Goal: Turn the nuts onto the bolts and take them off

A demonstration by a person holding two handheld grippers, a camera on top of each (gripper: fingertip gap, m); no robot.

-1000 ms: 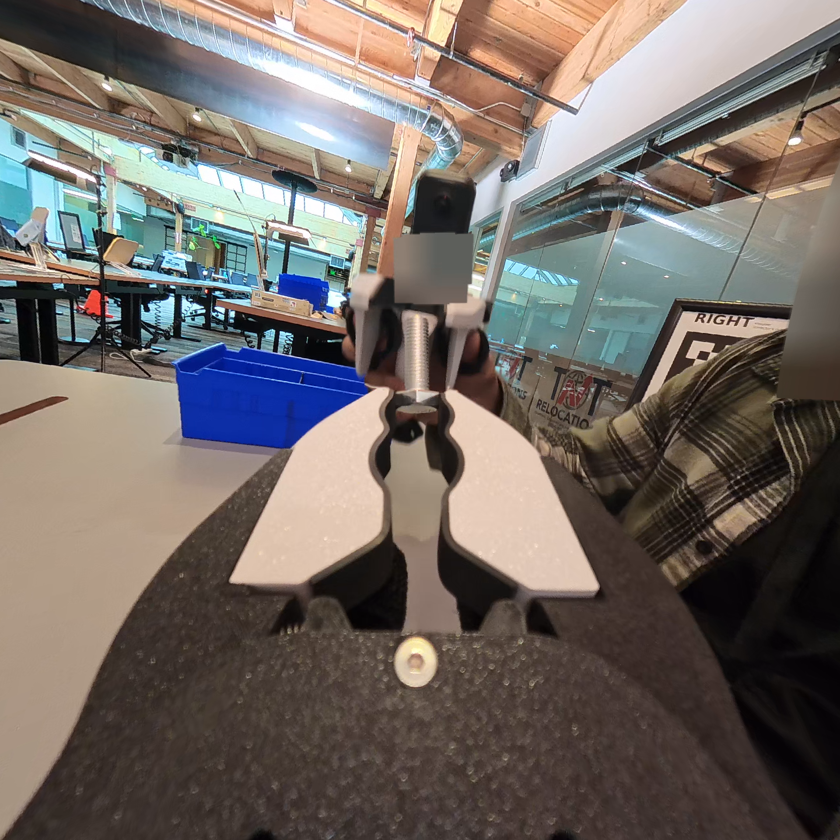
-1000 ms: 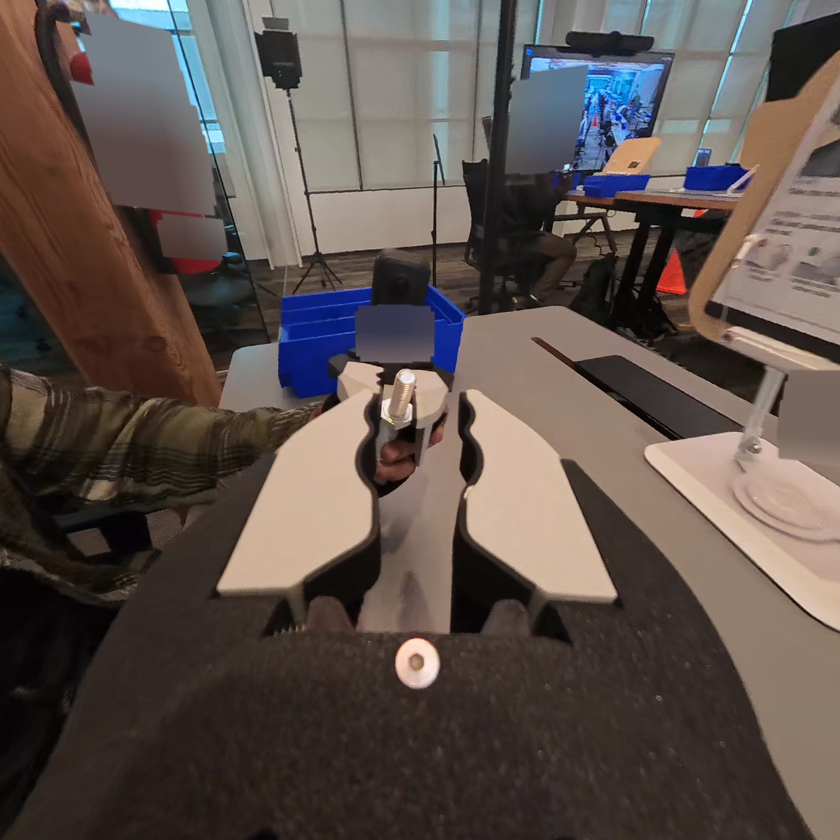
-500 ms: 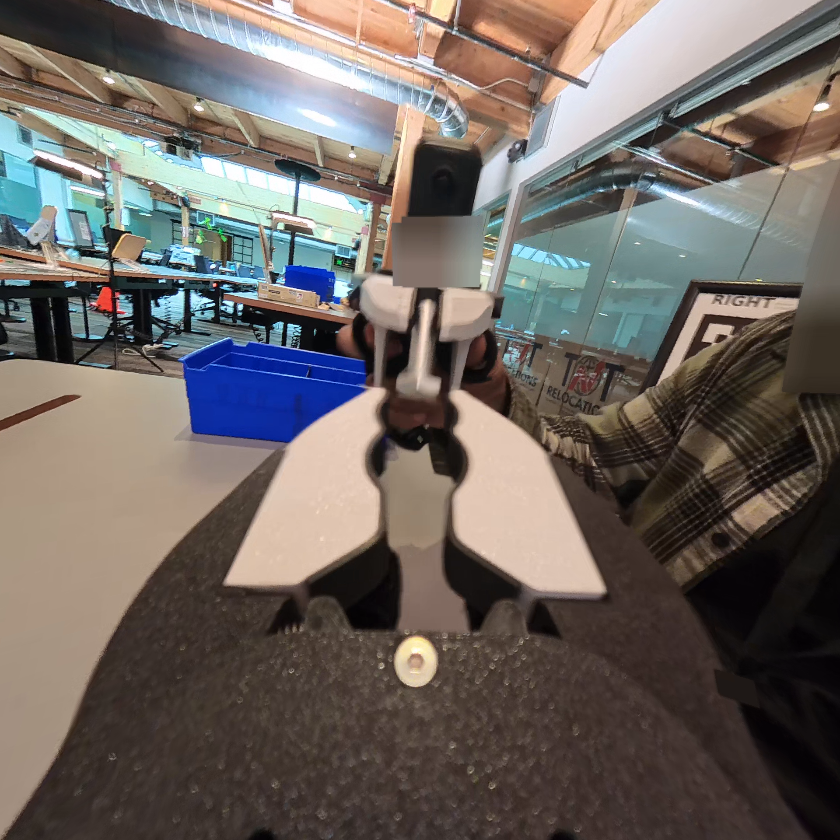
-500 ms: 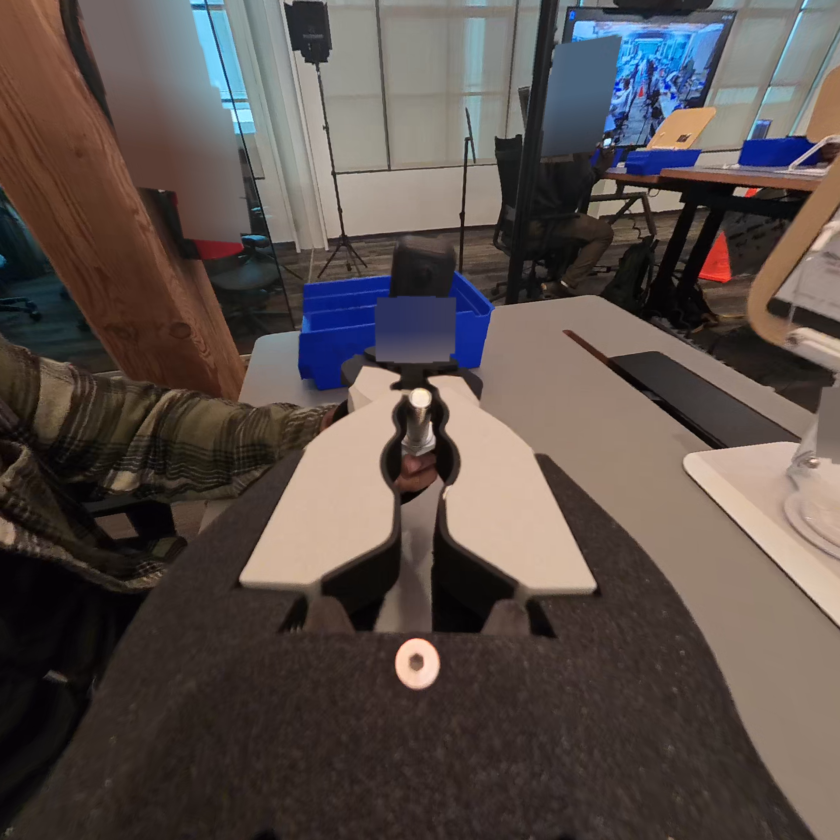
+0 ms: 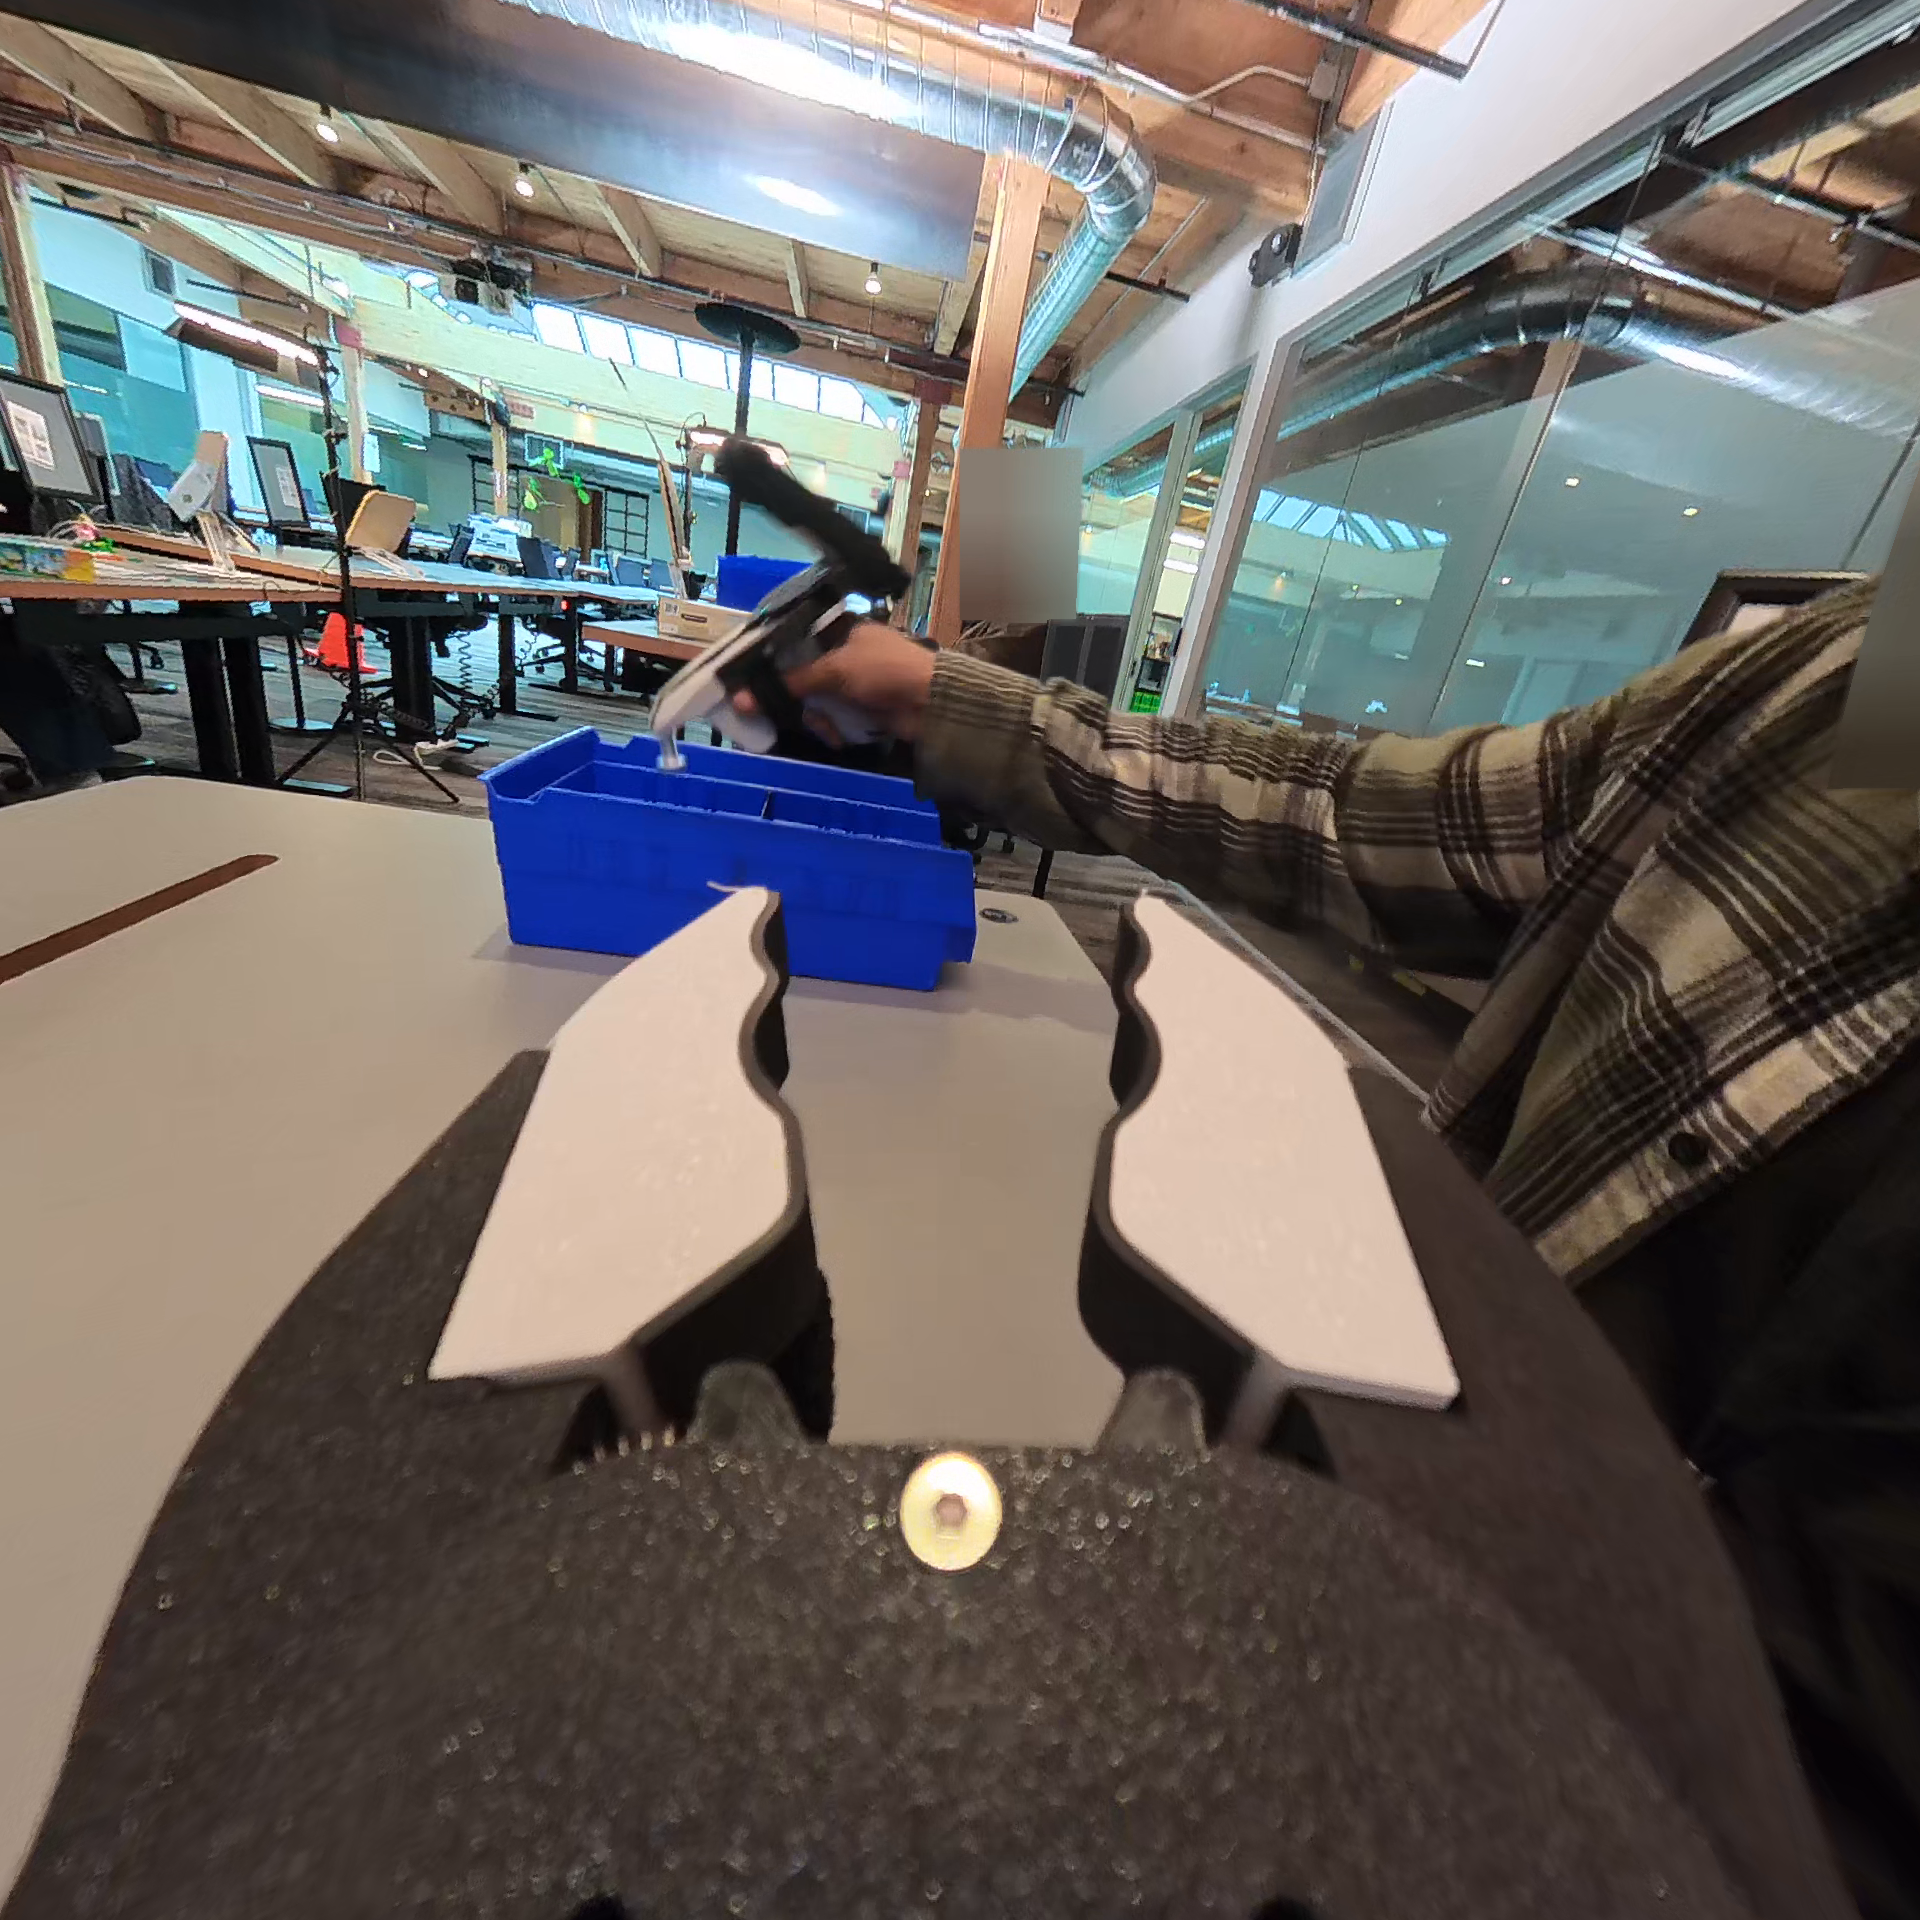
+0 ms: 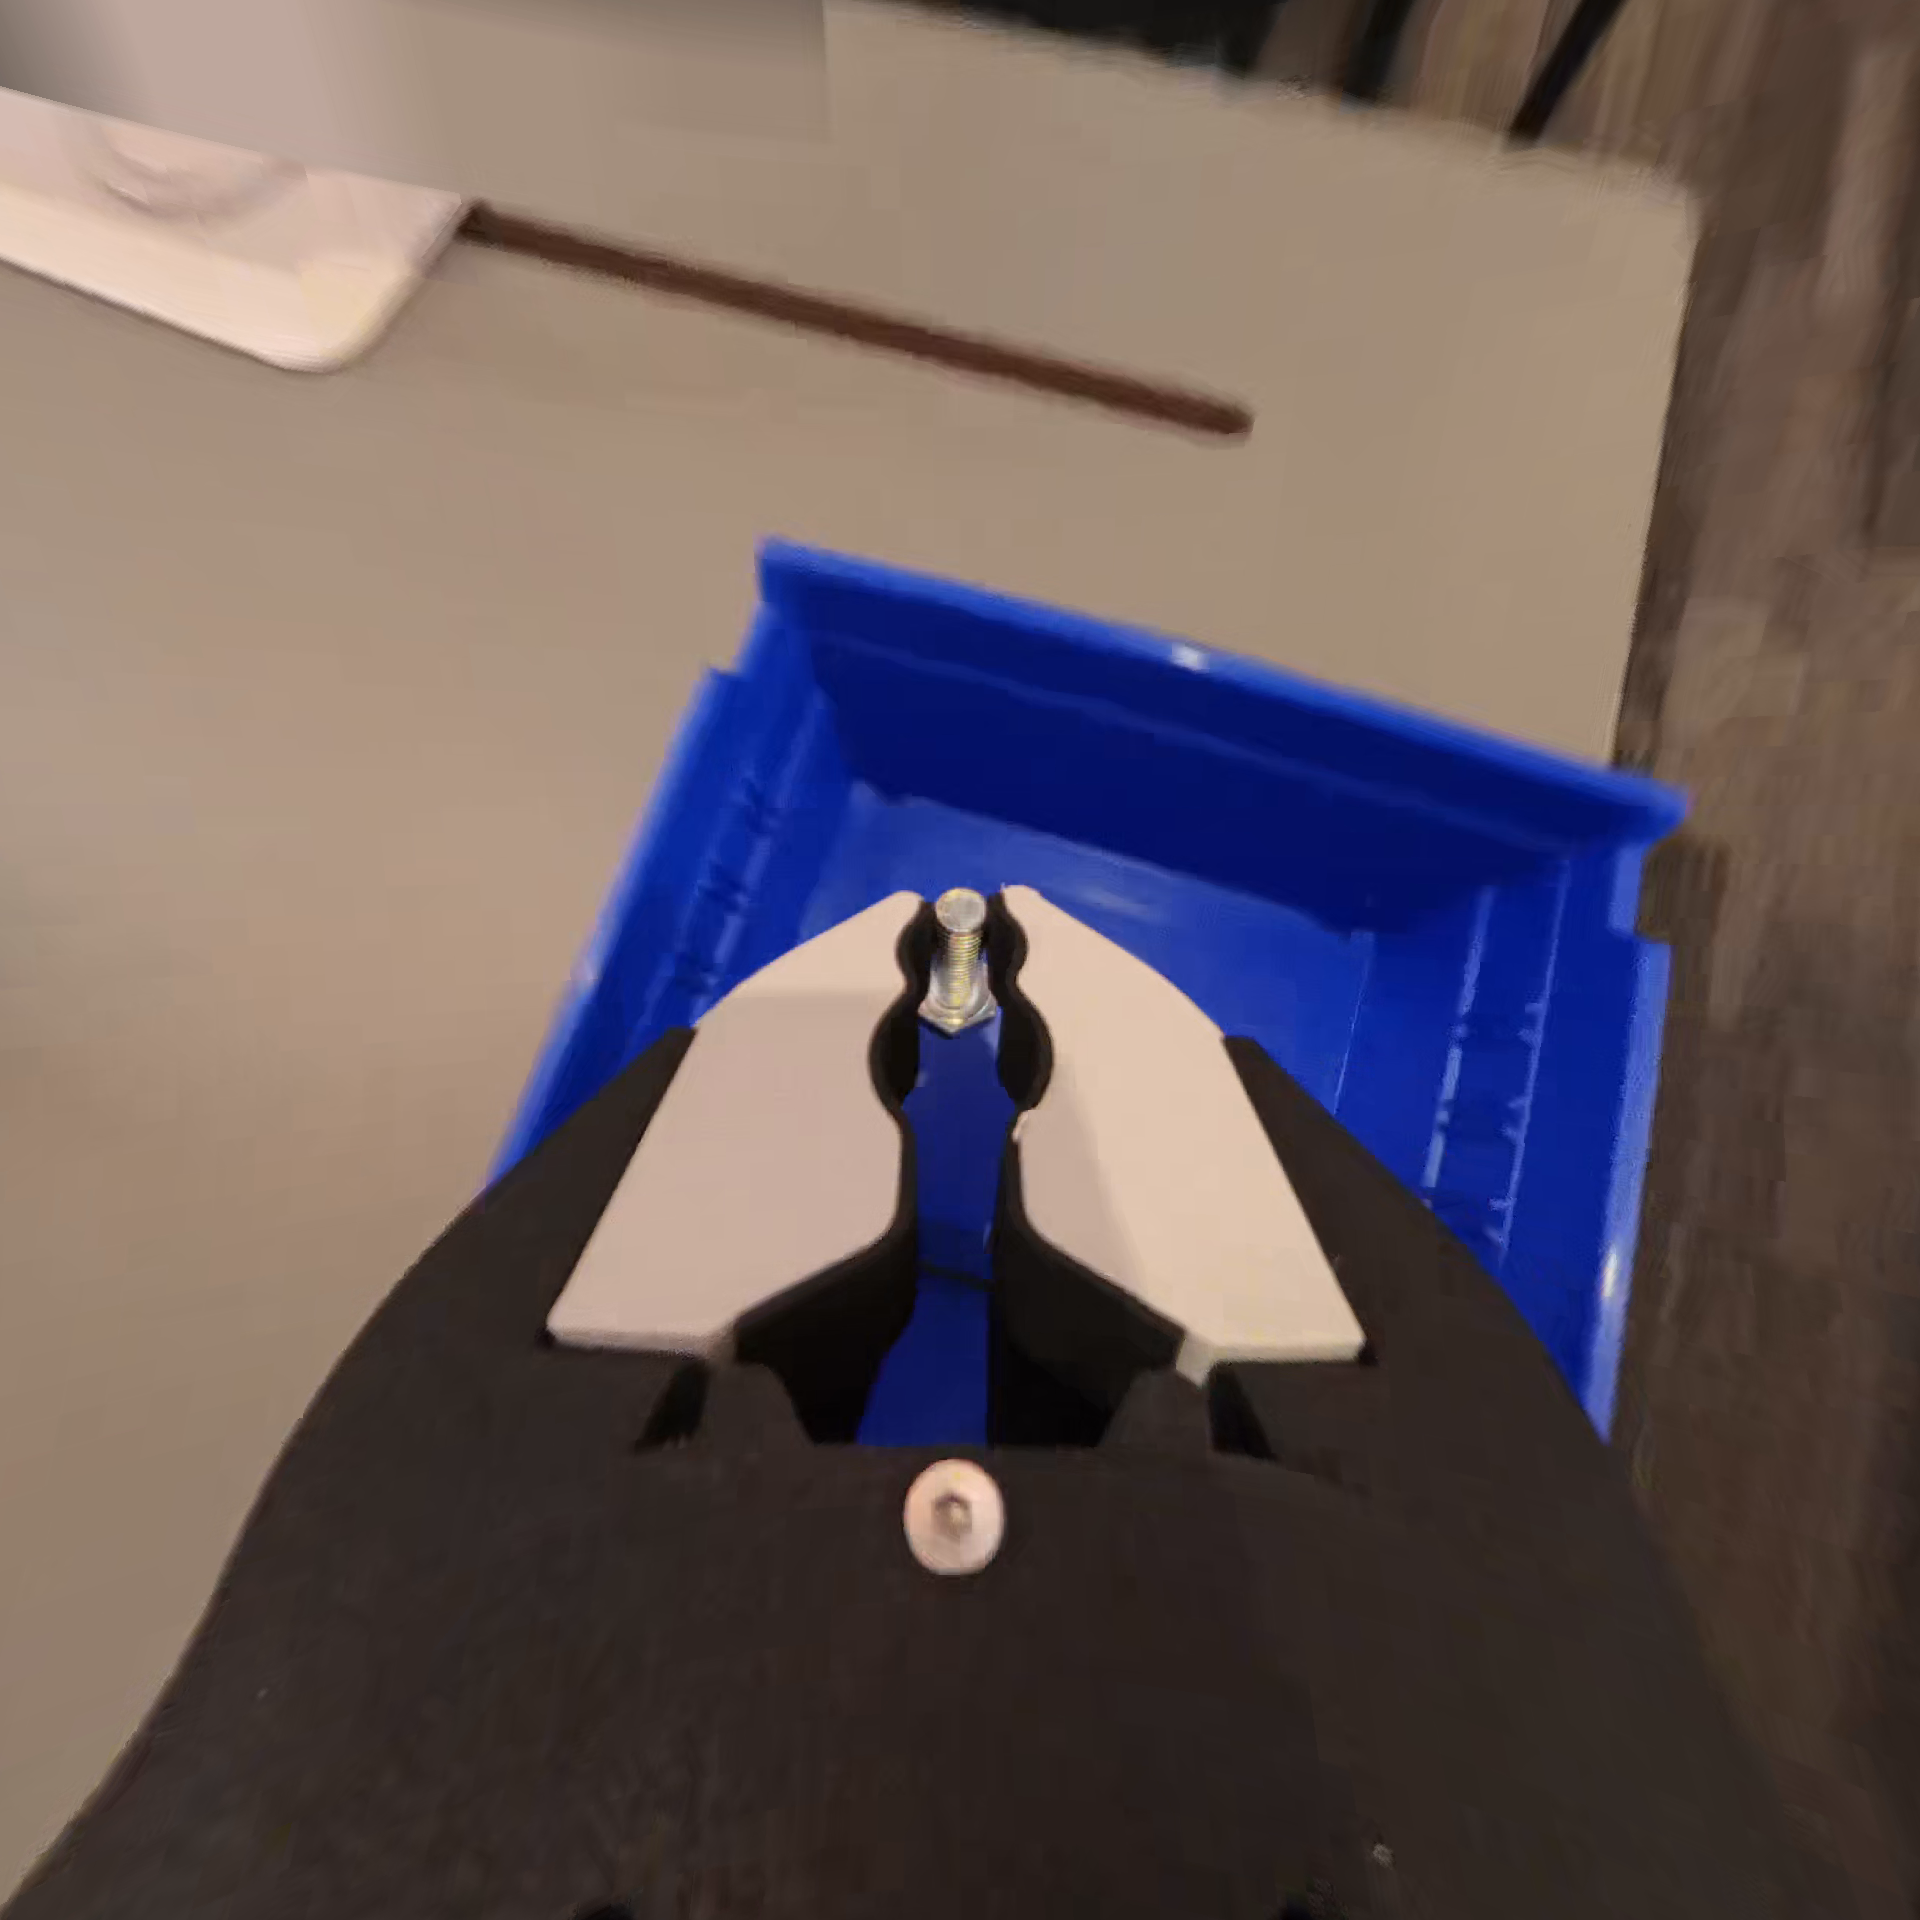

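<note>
My right gripper (image 6: 961, 902) is shut on a silver bolt (image 6: 956, 961), with the hex head toward the camera and the threaded end pointing forward. It hangs over the open blue bin (image 6: 1226, 727) and points down into it. In the left wrist view the right gripper (image 5: 673, 717) tilts down over the far end of the blue bin (image 5: 727, 883), with the bolt (image 5: 670, 756) at its tip. My left gripper (image 5: 945, 914) is open and empty, low over the grey table (image 5: 208, 1039), a little short of the bin. No nut shows.
A person's plaid sleeve (image 5: 1351, 831) reaches across from the right. A white stand base (image 6: 208, 270) and a dark slot (image 6: 852, 332) lie on the table beyond the bin. The table edge (image 6: 1662, 468) runs just right of the bin. Desks and tripods stand far behind. About 45 cm separates my left fingertips from my right. My left gripper is the nearer one to the white stand base (image 6: 208, 270): about 35 cm, against 45 cm.
The two grippers have parted. My left gripper has opened and let go of the bolt. My right gripper has carried the bolt away and tipped down over the blue bin.
</note>
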